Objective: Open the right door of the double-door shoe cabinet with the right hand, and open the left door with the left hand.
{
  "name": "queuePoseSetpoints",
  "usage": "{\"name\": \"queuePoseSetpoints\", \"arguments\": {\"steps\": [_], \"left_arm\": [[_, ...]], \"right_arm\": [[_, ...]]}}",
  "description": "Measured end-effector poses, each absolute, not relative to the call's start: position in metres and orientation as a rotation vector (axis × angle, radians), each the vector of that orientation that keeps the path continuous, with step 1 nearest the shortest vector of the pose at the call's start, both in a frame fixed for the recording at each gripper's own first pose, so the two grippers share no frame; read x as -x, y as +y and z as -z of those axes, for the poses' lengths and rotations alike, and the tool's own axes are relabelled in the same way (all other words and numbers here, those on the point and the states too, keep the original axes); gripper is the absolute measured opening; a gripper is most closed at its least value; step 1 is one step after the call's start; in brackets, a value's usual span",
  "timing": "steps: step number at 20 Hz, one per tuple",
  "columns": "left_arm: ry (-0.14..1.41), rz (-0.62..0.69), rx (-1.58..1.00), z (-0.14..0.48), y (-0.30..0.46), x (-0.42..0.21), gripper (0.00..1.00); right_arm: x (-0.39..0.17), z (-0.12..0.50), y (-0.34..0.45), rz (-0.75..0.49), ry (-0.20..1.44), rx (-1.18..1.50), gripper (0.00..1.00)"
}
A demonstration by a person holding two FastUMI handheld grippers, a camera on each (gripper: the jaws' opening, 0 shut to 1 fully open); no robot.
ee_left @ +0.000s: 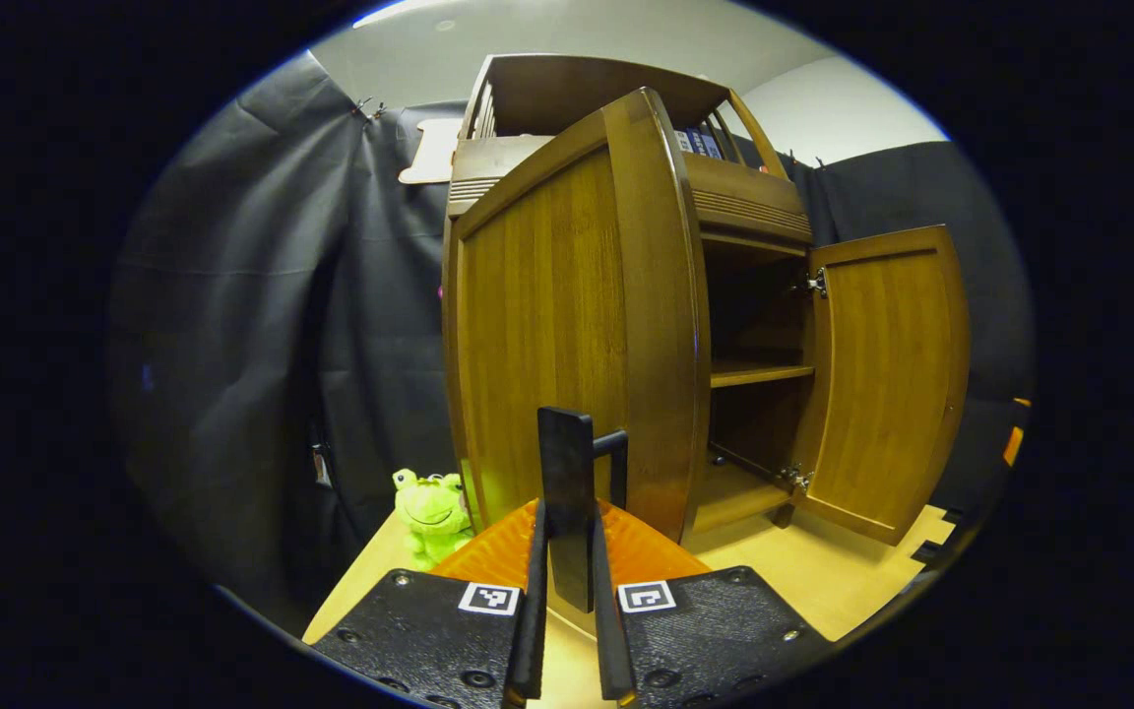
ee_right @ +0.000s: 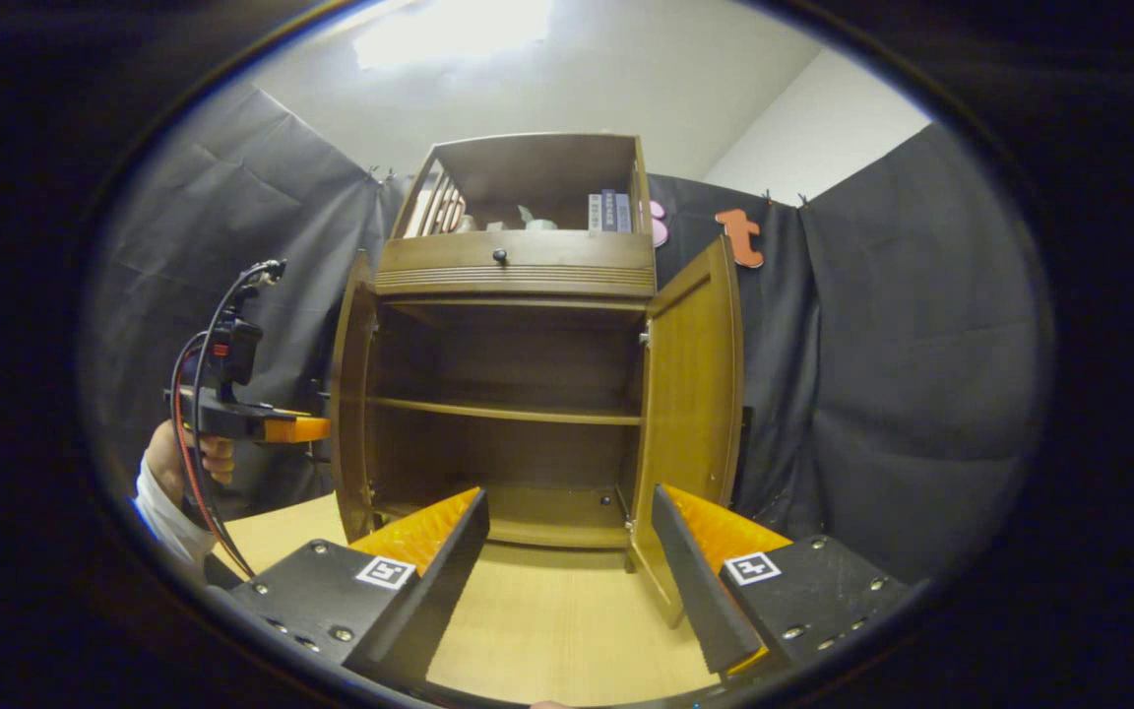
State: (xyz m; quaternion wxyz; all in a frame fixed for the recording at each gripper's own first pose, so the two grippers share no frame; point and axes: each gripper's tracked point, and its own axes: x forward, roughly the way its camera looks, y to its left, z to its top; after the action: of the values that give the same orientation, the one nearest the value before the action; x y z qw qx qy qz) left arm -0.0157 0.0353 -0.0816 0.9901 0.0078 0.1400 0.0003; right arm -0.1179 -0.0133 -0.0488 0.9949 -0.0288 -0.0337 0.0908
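Observation:
The brown wooden shoe cabinet (ee_right: 518,266) stands on a light table with both doors swung out. In the left gripper view, the left door (ee_left: 547,325) is close in front, and my left gripper (ee_left: 567,522) is shut on its dark upright handle (ee_left: 567,458). The right door (ee_left: 887,384) stands wide open beyond it. In the right gripper view, my right gripper (ee_right: 569,497) is open and holds nothing, facing the cabinet's bare inner shelf (ee_right: 508,412). The left door (ee_right: 355,394) and right door (ee_right: 690,394) flank it. The left gripper (ee_right: 262,425) and a hand (ee_right: 203,453) are at the left door.
A green frog plush (ee_left: 432,509) sits on the table (ee_right: 547,611) by the cabinet's left side. A drawer with a dark knob (ee_right: 500,256) and books (ee_right: 606,211) are above the doors. Black cloth walls close in behind and on both sides.

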Motion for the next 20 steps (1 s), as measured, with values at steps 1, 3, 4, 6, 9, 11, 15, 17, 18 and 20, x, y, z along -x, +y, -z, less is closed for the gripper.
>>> {"name": "queuePoseSetpoints", "arguments": {"steps": [1,3,4,6,9,11,15,17,18,20], "left_arm": [[0.279,-0.007,-0.023,0.081,0.040,0.018,0.22],[0.279,-0.029,-0.028,0.080,0.051,0.022,0.19],[0.281,-0.046,-0.034,0.081,0.059,0.025,0.19],[0.280,-0.074,-0.031,0.080,0.073,0.028,0.17],[0.291,-0.082,-0.004,0.078,0.087,0.033,0.12],[0.286,-0.090,-0.018,0.080,0.098,0.039,0.10],[0.271,-0.135,-0.056,0.084,0.133,0.046,0.03],[0.267,-0.109,-0.014,0.082,0.144,0.047,0.00],[0.275,-0.092,0.000,0.085,0.149,0.048,0.01],[0.271,-0.048,0.015,0.086,0.160,0.049,0.00]], "right_arm": [[0.119,0.047,-0.010,-0.189,-0.069,0.058,0.99],[0.122,0.046,-0.007,-0.197,-0.074,0.065,0.98],[0.121,0.044,-0.003,-0.201,-0.078,0.067,0.99],[0.122,0.044,0.001,-0.212,-0.082,0.068,0.98],[0.119,0.043,0.012,-0.227,-0.079,0.073,0.98],[0.117,0.045,0.017,-0.234,-0.073,0.079,0.98],[0.111,0.044,0.026,-0.244,-0.065,0.083,0.99],[0.109,0.044,0.032,-0.252,-0.067,0.078,0.98],[0.109,0.044,0.036,-0.255,-0.068,0.077,0.99],[0.108,0.043,0.043,-0.261,-0.068,0.078,0.98]]}}
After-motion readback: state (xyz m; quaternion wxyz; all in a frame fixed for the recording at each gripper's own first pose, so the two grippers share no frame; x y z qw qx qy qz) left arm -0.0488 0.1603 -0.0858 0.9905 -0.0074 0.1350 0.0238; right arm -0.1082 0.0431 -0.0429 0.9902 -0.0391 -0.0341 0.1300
